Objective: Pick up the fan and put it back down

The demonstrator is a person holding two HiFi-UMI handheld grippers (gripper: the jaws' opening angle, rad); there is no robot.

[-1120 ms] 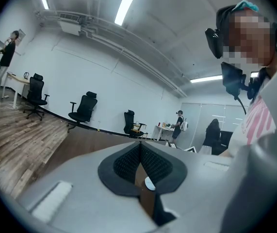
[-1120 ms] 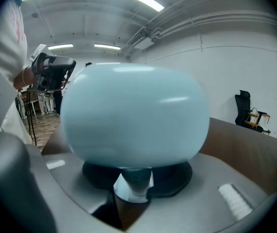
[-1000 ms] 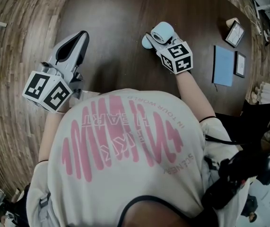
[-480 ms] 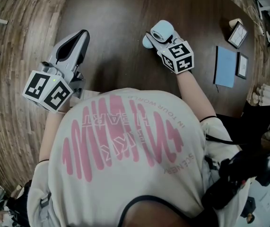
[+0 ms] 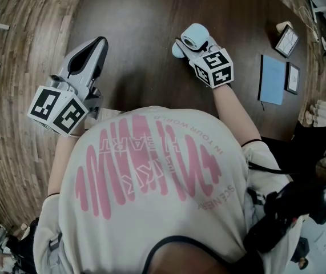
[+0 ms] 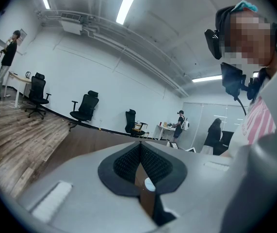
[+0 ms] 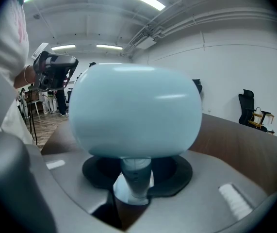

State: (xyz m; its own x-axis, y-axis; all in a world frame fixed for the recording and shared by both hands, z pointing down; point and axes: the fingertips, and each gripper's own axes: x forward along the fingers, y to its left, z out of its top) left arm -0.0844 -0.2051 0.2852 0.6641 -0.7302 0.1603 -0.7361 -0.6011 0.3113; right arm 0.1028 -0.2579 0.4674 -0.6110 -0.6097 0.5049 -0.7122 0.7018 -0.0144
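The fan point(image 5: 194, 36) is pale blue, with a rounded head on a short stem and a small round base. In the right gripper view its head point(image 7: 136, 110) fills the middle and the stem stands between the jaws. My right gripper point(image 5: 190, 45) is shut on that stem, over the dark brown table point(image 5: 145, 33). I cannot tell whether the base touches the table. My left gripper point(image 5: 97, 45) hovers at the table's left side, apart from the fan. In the left gripper view, my left gripper point(image 6: 139, 147) is shut, pads meeting at the tip with nothing between them.
A blue notebook point(image 5: 271, 80) and two small picture frames point(image 5: 287, 41) point(image 5: 290, 77) lie on the table's right part. Wood floor point(image 5: 14, 96) runs along the left. Office chairs point(image 6: 84, 108) and people stand far off in the room.
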